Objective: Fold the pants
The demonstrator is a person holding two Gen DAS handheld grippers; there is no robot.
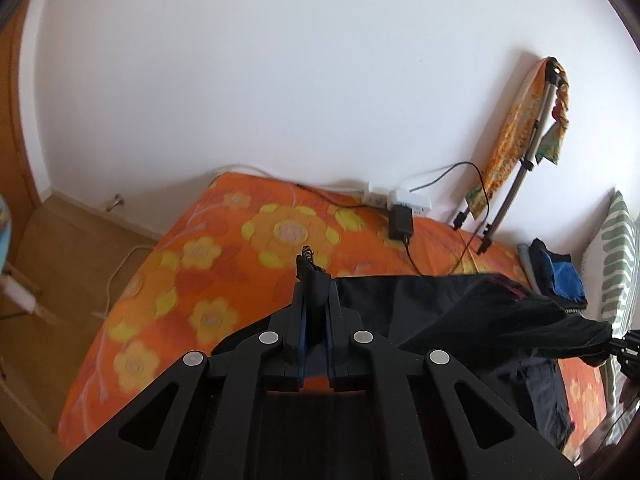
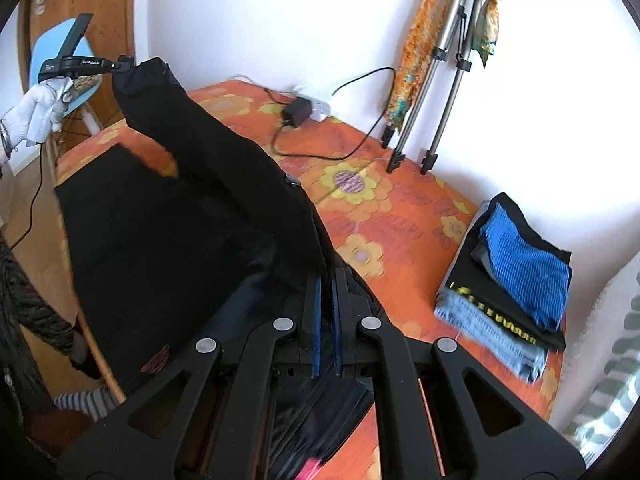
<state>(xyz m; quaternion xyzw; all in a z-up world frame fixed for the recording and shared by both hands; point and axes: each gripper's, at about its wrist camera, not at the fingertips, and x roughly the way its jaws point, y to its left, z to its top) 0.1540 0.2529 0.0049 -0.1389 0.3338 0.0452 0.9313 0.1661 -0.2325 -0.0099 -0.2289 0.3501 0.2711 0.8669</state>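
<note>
While one pair of black pants [image 2: 168, 216] is held above the orange floral bed [image 2: 400, 216], soft, light and limp, each of two grippers, left gripper [image 1: 316, 280] and right gripper [image 2: 327, 276], is pinched on an edge; corners are judged best for holding

A bed [image 2: 400, 216] in an orange flowered cover is carrying everything — black pants [image 2: 160, 240] are spreading partly across it, a stack of folded clothes [image 2: 516, 276] is sitting near its corner, and a black power adapter [image 2: 297, 111] with cable is lying by the wall.
</note>
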